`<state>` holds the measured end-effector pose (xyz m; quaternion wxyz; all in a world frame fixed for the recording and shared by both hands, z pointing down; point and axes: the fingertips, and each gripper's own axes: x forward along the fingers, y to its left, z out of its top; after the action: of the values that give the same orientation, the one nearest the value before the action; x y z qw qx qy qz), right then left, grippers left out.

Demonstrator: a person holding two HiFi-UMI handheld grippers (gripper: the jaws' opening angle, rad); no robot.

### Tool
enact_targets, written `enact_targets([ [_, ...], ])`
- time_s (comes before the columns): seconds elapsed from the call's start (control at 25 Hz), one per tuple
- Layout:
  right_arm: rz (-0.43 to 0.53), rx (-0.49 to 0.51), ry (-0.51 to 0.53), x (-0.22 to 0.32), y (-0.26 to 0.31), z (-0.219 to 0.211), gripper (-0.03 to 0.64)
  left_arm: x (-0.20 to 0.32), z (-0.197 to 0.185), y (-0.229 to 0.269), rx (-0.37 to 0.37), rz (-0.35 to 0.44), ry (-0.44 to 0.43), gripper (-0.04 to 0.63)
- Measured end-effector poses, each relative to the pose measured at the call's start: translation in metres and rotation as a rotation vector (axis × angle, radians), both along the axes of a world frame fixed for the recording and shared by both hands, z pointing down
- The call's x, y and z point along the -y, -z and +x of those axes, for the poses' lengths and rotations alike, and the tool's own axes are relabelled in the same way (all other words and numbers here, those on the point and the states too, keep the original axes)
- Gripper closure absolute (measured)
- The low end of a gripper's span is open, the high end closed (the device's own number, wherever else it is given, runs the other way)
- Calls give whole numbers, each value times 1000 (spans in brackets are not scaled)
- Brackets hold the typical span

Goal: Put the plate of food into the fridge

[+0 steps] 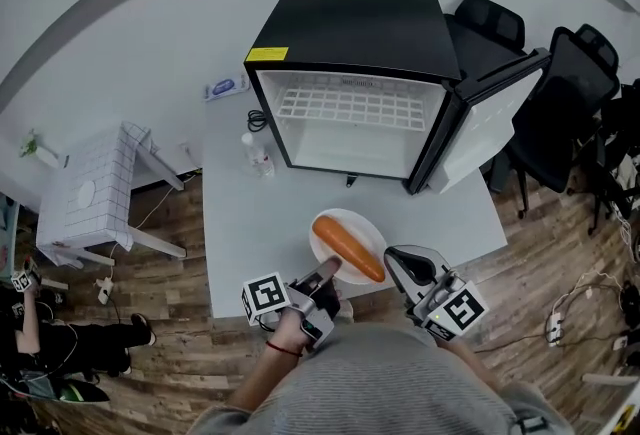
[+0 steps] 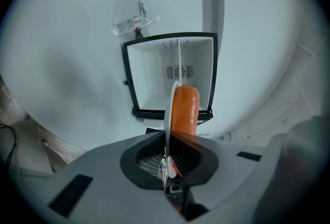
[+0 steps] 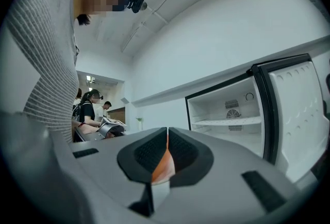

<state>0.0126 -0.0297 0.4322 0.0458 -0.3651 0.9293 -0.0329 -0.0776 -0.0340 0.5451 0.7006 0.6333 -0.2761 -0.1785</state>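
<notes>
Table (image 1: 245, 233): bare ahead of me, free path to fridge.
Fridge (image 1: 350, 28): stands on table, cavity bare below wire shelf, wide entry.
Door (image 1: 490, 118): swung wide right; I mind its edge on that side.
Plate (image 1: 318, 241): at table's near edge, before fridge. Judged stiff, light, brittle, slick rim; best taken by opposite rims.
Orange food (image 1: 348, 247): lies loose on plate, may roll; I keep plate level.
Bottle (image 1: 257, 153): near fridge's left front corner; I steer clear.
My left tongs (image 1: 330, 270): pinching near rim.
My right tongs (image 1: 398, 261): pinching right rim.
</notes>
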Motion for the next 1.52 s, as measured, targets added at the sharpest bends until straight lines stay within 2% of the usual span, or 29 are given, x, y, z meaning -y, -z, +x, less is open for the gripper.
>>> enact_targets([
  [0.12,0,1,-33,11,0,2,601,16,2,7,-30,-3,-16,569],
  [0.32,-12,-12,-69,26,0,-3,601,36,-13,3,7,2,-43,568],
  [0.44,-16,-18,-75,41,1,-13,601,50,-26,5,-2,-1,-36,568],
  [0.6,-13,-14,-66,52,5,-8,601,62,-20,12,-37,-3,-9,568],
  [0.76,-10,-21,-45,63,9,-1,601,66,-16,8,-3,-5,2,568],
  [1.16,-10,-46,9,77,5,-1,601,77,-5,9,-13,-24,32,568],
  [1.52,-20,-31,-10,89,4,13,601,100,-6,10,-7,-35,55,568],
])
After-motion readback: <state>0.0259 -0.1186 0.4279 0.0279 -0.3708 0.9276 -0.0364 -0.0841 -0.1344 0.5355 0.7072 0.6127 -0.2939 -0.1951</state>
